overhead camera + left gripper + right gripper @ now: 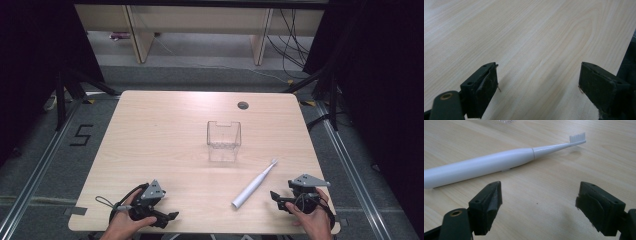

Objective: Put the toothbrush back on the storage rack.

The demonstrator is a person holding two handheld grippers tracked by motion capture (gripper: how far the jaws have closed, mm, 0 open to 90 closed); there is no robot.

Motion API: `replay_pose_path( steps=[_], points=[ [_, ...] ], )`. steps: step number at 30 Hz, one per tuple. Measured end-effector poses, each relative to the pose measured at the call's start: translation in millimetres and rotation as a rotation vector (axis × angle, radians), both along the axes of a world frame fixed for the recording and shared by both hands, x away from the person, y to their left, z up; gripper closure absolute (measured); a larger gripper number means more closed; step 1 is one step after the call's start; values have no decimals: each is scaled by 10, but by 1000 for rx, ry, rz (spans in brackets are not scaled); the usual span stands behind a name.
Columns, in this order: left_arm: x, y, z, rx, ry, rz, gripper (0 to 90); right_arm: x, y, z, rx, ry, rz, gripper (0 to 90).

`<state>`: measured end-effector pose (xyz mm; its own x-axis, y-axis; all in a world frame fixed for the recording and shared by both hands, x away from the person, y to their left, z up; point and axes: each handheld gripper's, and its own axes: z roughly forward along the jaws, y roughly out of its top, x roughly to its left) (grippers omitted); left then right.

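The right gripper point(537, 207), jaws wide, faces the toothbrush point(481, 166) at centre frame (left gripper point(539, 82) wide too), so closing on its handle likely comes next.

This is looking like a lab or recording studio rather than a home. A pale wooden counter point(150, 150) is standing on grey carpet, with black curtains point(380, 100) hanging to either side of it. Metal rails point(350, 170) are running along the floor beside the counter, and a taped "5" point(81, 135) is lying left of it. Beyond the counter, loose cables point(290, 40) are trailing under what is probably a row of desks point(200, 25).
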<state>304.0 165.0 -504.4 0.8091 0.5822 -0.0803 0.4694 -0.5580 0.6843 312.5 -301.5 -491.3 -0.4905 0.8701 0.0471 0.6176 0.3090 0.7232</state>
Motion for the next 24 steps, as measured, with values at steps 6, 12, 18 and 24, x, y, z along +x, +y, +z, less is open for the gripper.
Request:
replay_pose_path(
  steps=[6,12,18,24],
  points=[
    [0,-2,-1,-1,1,1,149,4,5,-4,-15,-16,-5,201],
    [-1,-3,-2,0,0,1,149,-1,25,-8,11,-5,7,164],
    [-5,-12,-10,-13,4,10,149,4,44,12,37,-27,4,153],
    [-5,-7,-13,-10,4,11,149,21,67,83,50,-77,15,208]
  ],
)
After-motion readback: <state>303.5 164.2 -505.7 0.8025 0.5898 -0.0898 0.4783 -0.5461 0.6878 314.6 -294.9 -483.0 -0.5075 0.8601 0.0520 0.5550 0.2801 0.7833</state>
